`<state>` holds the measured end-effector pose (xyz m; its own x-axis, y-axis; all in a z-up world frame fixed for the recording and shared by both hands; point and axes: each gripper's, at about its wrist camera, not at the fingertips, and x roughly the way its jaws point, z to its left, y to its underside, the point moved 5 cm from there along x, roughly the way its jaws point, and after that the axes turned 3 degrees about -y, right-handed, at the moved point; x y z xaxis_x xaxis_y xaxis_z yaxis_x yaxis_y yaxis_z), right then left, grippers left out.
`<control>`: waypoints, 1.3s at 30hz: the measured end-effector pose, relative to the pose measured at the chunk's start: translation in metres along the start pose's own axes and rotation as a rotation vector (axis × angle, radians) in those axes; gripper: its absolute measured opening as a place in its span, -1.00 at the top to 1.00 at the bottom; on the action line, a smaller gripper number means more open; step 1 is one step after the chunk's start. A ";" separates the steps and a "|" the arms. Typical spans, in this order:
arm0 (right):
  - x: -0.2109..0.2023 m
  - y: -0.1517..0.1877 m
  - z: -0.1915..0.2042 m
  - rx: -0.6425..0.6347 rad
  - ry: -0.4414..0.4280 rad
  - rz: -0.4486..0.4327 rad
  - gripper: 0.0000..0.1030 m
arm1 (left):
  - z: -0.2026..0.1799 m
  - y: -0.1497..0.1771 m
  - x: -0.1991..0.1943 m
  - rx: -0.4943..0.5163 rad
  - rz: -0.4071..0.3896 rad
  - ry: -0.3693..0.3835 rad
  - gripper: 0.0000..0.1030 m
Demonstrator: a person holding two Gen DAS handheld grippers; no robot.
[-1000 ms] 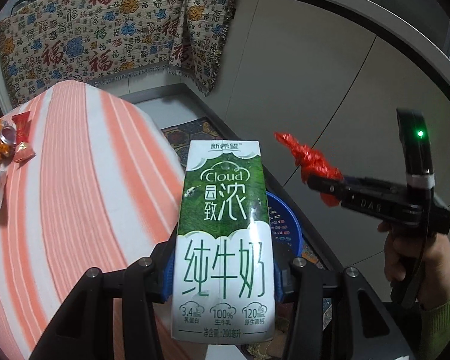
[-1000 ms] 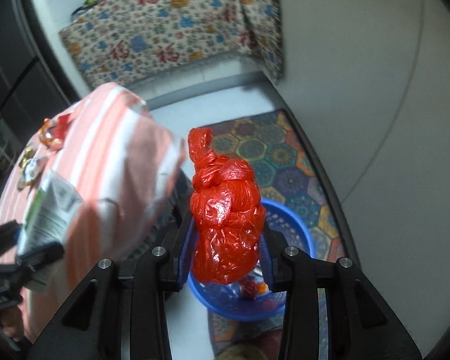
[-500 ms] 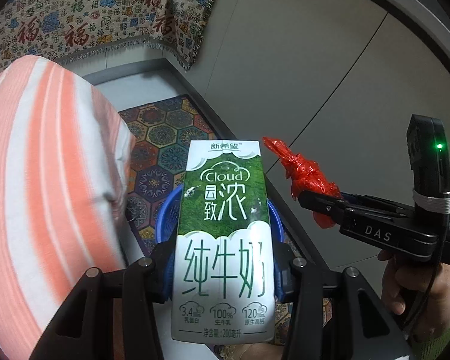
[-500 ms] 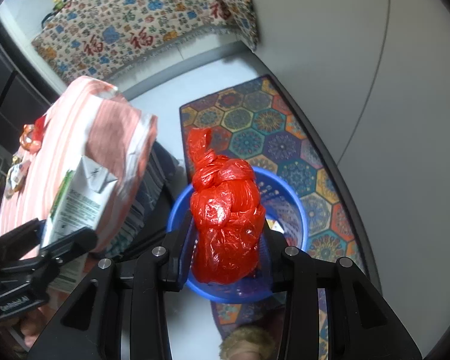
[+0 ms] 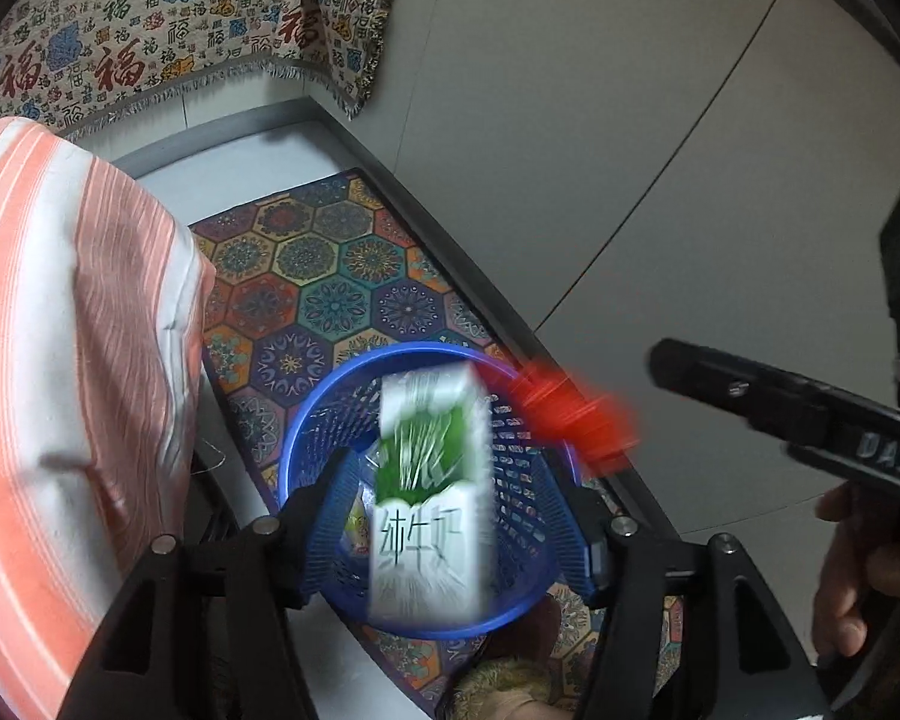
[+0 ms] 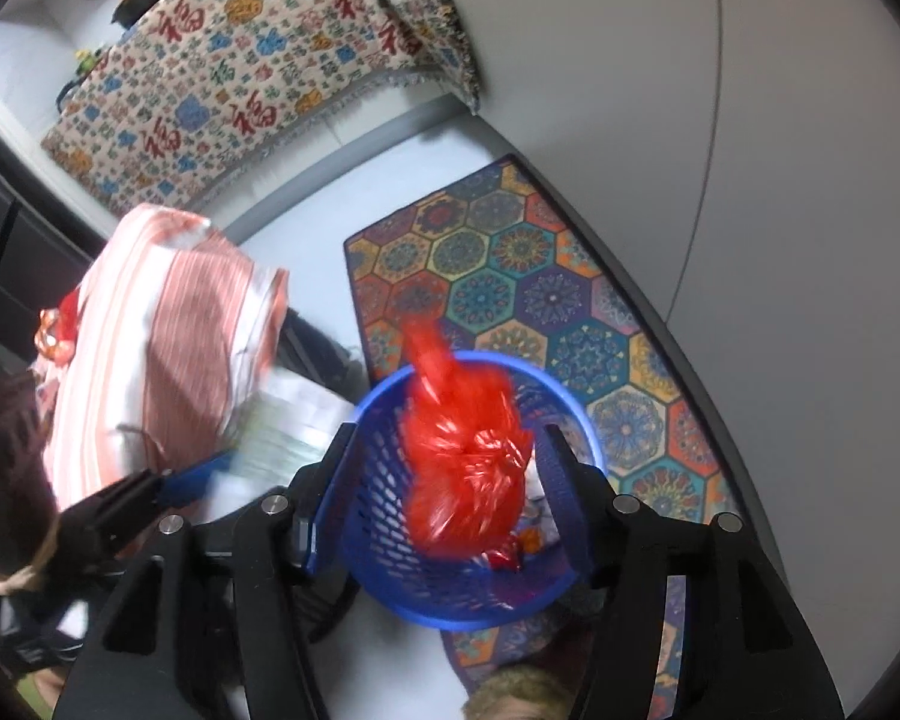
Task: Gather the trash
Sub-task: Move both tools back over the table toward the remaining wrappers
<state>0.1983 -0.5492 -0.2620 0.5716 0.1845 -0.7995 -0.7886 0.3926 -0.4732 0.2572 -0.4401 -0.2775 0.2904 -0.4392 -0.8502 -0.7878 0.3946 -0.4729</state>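
A blue mesh basket (image 5: 306, 438) stands on the floor mat below both grippers. My left gripper (image 5: 444, 480) is above it and its jaws are opening. The green and white milk carton (image 5: 429, 492) is motion-blurred between the pads, free of both and dropping into the basket. In the right wrist view my right gripper (image 6: 447, 450) is also opening over the basket (image 6: 378, 504). The knotted red plastic bag (image 6: 468, 468) is blurred between its pads, touching neither. Some small scraps lie at the basket's bottom.
The table with the orange and white striped cloth (image 5: 60, 360) is close on the left, with sweet wrappers (image 6: 54, 330) on top. A hexagon-patterned mat (image 5: 330, 276) lies under the basket, grey wall panels run on the right, and a patterned blanket (image 5: 180, 30) hangs at the back.
Both grippers came down over the blue basket and their jaws spread. The milk carton and the red bag, gripped before, have been let go and are falling.
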 end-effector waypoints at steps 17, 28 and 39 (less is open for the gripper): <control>-0.008 -0.010 0.081 -0.236 0.070 -0.113 -0.70 | 0.058 0.071 -0.153 0.027 -0.199 -0.146 -0.31; 0.019 0.065 0.262 -0.590 -0.141 -0.100 -0.71 | 0.202 0.152 -0.219 -0.175 -0.218 -0.447 -0.31; 0.072 0.107 0.326 -0.785 -0.110 -0.028 -0.87 | 0.263 0.152 -0.235 -0.266 -0.229 -0.392 -0.34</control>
<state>0.2289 -0.2005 -0.2495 0.5800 0.2884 -0.7618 -0.6795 -0.3445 -0.6478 0.2116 -0.0642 -0.2103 0.6126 -0.1353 -0.7787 -0.7761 0.0830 -0.6251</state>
